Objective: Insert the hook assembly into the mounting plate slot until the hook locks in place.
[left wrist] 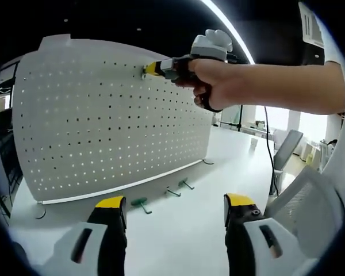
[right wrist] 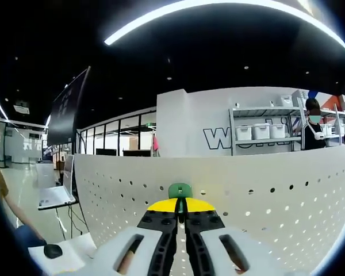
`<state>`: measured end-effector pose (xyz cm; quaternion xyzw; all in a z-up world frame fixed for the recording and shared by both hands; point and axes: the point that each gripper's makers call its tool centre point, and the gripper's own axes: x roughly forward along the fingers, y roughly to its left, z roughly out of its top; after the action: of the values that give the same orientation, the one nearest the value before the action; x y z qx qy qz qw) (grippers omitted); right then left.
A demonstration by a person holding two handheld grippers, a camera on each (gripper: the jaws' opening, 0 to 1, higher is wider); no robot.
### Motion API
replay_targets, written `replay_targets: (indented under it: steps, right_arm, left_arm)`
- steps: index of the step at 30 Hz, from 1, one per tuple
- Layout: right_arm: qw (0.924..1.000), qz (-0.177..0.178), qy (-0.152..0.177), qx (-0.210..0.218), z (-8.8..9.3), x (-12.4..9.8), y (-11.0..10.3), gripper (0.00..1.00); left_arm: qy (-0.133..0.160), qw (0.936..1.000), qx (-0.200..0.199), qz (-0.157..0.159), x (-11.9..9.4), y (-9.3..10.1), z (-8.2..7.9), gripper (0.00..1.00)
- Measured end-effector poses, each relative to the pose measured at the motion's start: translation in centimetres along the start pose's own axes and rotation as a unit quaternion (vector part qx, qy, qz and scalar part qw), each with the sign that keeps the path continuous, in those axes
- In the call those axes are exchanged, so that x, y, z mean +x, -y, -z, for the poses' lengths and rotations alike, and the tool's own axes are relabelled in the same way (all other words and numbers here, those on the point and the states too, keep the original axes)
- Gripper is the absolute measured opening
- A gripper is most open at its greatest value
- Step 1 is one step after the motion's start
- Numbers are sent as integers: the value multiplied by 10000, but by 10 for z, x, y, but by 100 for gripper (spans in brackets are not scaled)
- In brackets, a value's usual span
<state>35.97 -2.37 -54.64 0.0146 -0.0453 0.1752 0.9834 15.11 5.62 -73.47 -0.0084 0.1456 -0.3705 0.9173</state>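
Note:
A white pegboard (left wrist: 103,121) stands upright on a white table (left wrist: 184,230). In the left gripper view a person's hand holds my right gripper (left wrist: 148,69) against the board's upper part, its yellow tips at the holes. My left gripper (left wrist: 175,210) hovers open over the table with nothing between its jaws. Three green hooks (left wrist: 141,203) (left wrist: 172,191) (left wrist: 186,184) lie on the table at the board's foot. In the right gripper view my right gripper (right wrist: 180,207) is shut on a green hook (right wrist: 180,190), pressed to the pegboard (right wrist: 276,195) near its top edge.
Office chairs (left wrist: 287,149) stand past the table's right edge. A laptop (right wrist: 56,192) and a mouse (right wrist: 53,250) lie at the left in the right gripper view. Behind the board are shelves with white bins (right wrist: 259,132) and a person (right wrist: 314,129).

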Motion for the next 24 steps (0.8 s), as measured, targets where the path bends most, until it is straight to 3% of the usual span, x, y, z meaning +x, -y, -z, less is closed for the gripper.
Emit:
replay_targets:
  steps: [13, 24]
  right_arm:
    - [9999, 97, -57, -44, 4, 3, -1, 0]
    - [9980, 576, -73, -260, 4, 4, 0, 0]
  left_arm:
    - [-25, 10000, -35, 16, 2, 0, 2, 71]
    - [9, 10000, -90, 37, 1, 2, 1, 70]
